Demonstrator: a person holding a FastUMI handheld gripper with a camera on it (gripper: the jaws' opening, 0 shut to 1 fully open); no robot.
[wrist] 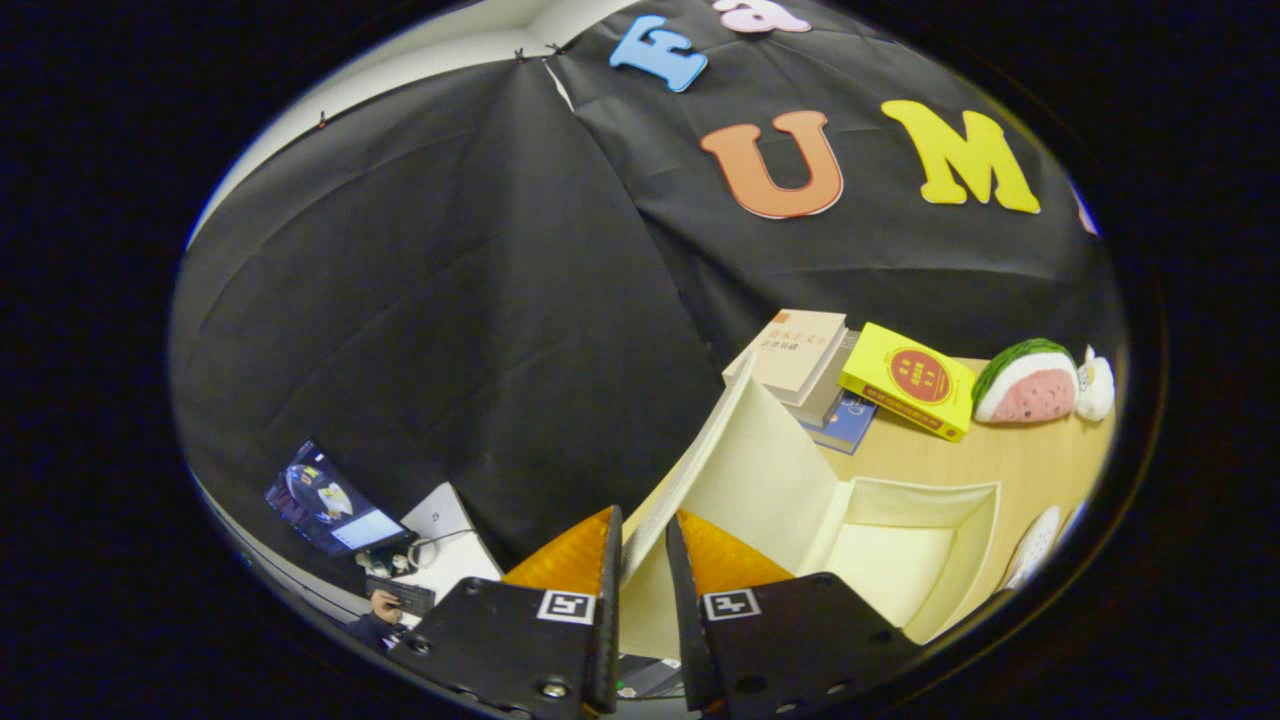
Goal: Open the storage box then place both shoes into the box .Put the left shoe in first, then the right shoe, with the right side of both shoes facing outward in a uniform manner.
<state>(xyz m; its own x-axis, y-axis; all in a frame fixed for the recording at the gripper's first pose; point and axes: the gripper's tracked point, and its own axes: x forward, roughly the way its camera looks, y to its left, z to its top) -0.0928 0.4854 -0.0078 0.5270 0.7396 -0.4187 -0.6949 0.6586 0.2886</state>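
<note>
**Lid raised, pinched at its edge**

The gripper (640, 580) is pinching the lid (770, 470) of the box (965, 560): both fingers are pressing on the lid's thin free edge, one on each face, with only that edge between them. The lid is standing up at a slant from the box, which is lying just ahead of the fingers on the table (1010, 455), its pale inside open to view and nothing visible in it. A white shape (1035, 545) is peeking past the box's far wall (possibly a shoe, too little showing to tell).

The lid is looking like thin, stiff card or plastic: light, smooth, probably slippery, and likely to flex or swing on its hinge if held off-centre. The mid-edge pinch seems right; a firm but gentle squeeze should do. The box itself is probably light enough to slide or tip when the lid is pulled.

Beyond the box, books (800, 360) and a watermelon toy (1030, 380) are sitting well apart from it.
</note>
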